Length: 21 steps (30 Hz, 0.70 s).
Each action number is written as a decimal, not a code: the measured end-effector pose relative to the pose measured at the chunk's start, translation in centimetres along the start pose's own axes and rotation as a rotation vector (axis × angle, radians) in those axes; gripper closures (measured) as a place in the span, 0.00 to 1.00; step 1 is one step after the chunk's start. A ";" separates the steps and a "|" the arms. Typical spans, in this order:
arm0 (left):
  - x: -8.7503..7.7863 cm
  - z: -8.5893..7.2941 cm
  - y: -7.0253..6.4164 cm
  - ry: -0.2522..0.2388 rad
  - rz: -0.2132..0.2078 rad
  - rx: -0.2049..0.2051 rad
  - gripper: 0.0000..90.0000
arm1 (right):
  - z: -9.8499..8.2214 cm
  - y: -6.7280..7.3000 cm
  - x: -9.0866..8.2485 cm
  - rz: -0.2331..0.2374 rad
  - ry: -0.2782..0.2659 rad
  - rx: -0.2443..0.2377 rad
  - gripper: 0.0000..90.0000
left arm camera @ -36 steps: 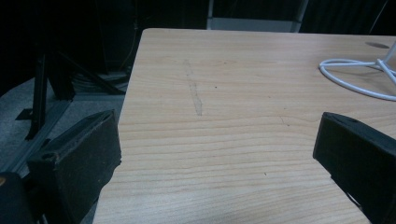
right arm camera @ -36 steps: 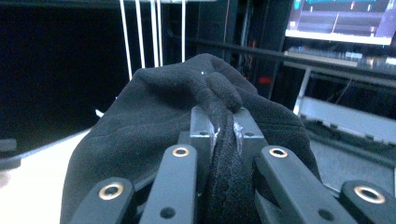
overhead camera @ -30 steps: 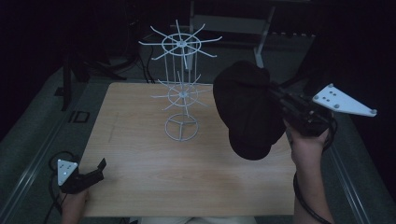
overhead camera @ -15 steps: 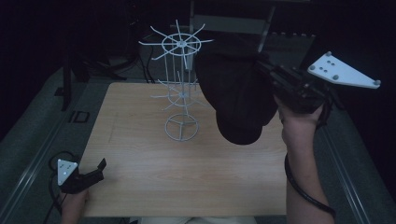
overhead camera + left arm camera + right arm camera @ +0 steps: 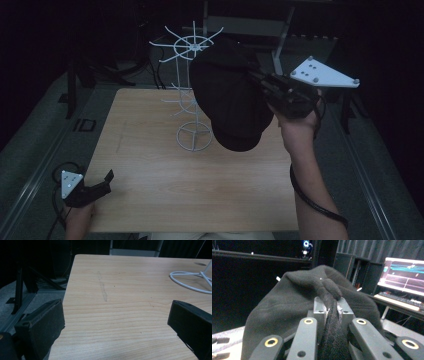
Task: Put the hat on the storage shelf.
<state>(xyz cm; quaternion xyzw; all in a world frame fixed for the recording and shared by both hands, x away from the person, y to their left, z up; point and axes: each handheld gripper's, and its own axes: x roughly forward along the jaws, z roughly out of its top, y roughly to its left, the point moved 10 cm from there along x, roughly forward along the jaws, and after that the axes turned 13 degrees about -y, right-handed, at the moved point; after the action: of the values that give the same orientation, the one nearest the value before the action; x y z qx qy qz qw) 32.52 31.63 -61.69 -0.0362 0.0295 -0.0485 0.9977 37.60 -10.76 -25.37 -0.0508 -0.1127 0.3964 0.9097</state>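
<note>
On my far left, the left gripper point(image 5: 102, 181) rests low at the near left corner of the table point(image 5: 150, 165), held in the left hand point(image 5: 77, 220); its two black jaws stand wide apart with nothing between them, and in the left gripper view I see bare wood grain between them point(image 5: 117, 322), with a faint scuff line on the tabletop ahead. Moving toward the middle, a white wire rack point(image 5: 192, 90) stands upright on the far half of the table, with a round ring base and spoked tiers up its post; a piece of that ring base point(image 5: 190, 280) shows at the right edge of the left gripper view. Just right of the rack, a black cap point(image 5: 230, 100) hangs in the air above the table, partly covering the rack's right side from my high view. Farther right, the right gripper point(image 5: 257, 80) is raised in the right hand point(image 5: 297, 127), its jaws clamped on a fold of the cap point(image 5: 312, 297). Beyond the cap, in the right gripper view, a lit monitor point(image 5: 403, 275) sits at the right.
</note>
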 end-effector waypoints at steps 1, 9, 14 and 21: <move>0.0 0.0 0.0 0.000 0.000 0.000 0.02 | -0.4 0.1 0.0 0.003 0.005 0.001 0.90; 0.0 0.0 0.0 -0.001 0.001 0.001 0.02 | -3.4 0.7 0.0 0.031 0.048 0.036 0.90; 0.0 0.0 0.0 0.000 0.000 0.000 0.02 | -4.7 0.9 -0.2 0.038 0.061 0.060 0.87; 0.0 0.0 0.0 0.001 0.000 -0.003 0.02 | -6.2 0.8 -0.6 0.042 0.081 0.093 0.64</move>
<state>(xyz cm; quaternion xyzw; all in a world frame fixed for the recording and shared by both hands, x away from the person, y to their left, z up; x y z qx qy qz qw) 32.51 31.64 -61.70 -0.0377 0.0301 -0.0486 0.9977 38.17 -10.69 -31.67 -0.0269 -0.0564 0.4178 0.9064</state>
